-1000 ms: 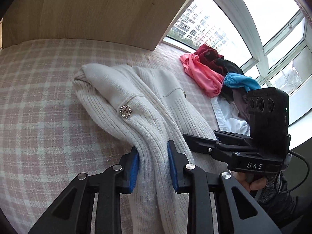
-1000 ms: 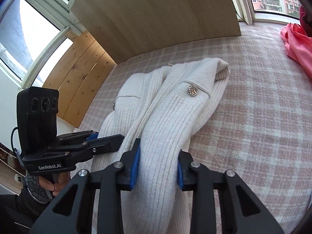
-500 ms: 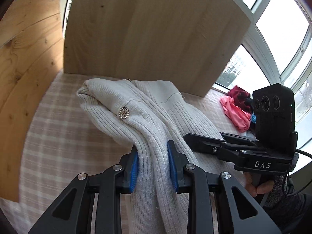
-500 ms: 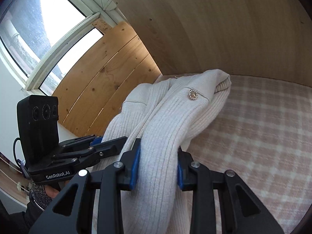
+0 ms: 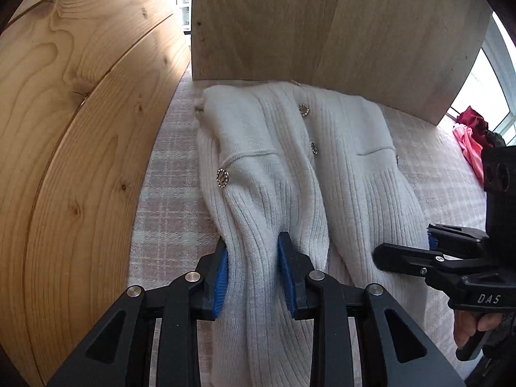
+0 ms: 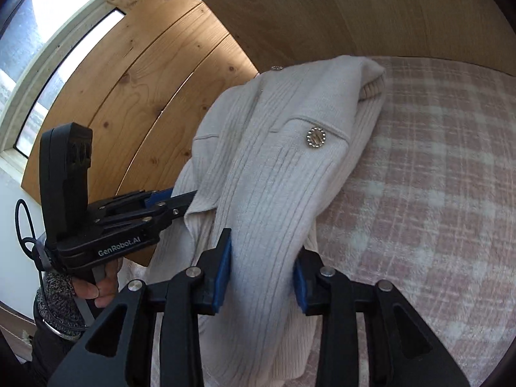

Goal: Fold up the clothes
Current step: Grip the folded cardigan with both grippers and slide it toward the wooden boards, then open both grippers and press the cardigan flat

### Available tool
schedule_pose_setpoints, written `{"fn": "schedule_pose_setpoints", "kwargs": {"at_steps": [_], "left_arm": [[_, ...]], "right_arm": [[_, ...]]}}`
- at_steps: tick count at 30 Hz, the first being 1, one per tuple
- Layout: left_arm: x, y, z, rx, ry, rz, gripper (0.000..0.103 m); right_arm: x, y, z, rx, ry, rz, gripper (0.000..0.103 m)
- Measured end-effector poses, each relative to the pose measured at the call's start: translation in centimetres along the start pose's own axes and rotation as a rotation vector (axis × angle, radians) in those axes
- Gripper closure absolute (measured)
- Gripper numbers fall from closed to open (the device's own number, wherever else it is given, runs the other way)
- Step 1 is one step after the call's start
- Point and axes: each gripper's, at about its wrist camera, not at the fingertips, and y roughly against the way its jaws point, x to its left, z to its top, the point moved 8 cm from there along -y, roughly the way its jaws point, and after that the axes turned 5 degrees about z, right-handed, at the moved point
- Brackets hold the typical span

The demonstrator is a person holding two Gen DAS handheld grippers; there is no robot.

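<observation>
Now each claw, left claw [image 5: 253,271] and right claw [image 6: 262,267], pinches the cream cardigan [image 5: 290,167].

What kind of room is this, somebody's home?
Probably a home, by a bay window: a plaid cover spread as on a bed or window seat, a cream cardigan being folded, more clothes heaped beside the window.

Cream-white ribbed knit on the cardigan [image 5: 283,174], set with round silver-rimmed buttons [image 5: 222,178]. Pink-and-white plaid on the bed cover [image 6: 435,193]. Honey-toned, knotty grain on the pine boards [image 5: 80,129]; paler beige grain on the upright panel [image 5: 338,32]. Black frames with blue pads [image 5: 220,277] on both grippers. Pink and dark red in the clothes pile [image 5: 469,135]. Grey-speckled knit on the sleeve [image 6: 56,296].
</observation>
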Motion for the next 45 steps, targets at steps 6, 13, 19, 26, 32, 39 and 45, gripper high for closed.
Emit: {"fn": "schedule_pose_setpoints", "kwargs": {"at_steps": [6,13,19,26,32,39,45], "left_arm": [[0.6,2.4,-0.3,-0.035,-0.042,0.077,0.077],[1.6,4.1,-2.7,-0.028,-0.007,0.046,0.074],[1.9,1.5,-4.2,0.048,0.035,0.004,0.073],[0.7,0.9,-3.9,0.059,-0.001,-0.005,0.084],[3.4,2.0,-3.3,0.060,-0.098,0.303,0.097],[2.8,4.6,-2.4,-0.008,-0.096,0.309,0.093],[-2.2,4.6,1.3,-0.096,-0.123,0.078,0.092]], "right_arm": [[0.0,5.1,-0.9,-0.021,0.103,-0.080,0.068],[1.2,3.4,-3.7,0.077,0.211,-0.150,0.068],[-0.7,1.8,-4.6,0.120,0.098,-0.094,0.068],[-1.3,1.2,-4.4,0.154,0.046,0.014,0.076],[-3.3,3.4,-5.0,0.216,0.154,-0.145,0.085],[-0.6,7.5,-2.8,0.134,0.243,-0.131,0.083],[0.3,4.8,2.2,0.058,0.301,-0.143,0.083]]}}
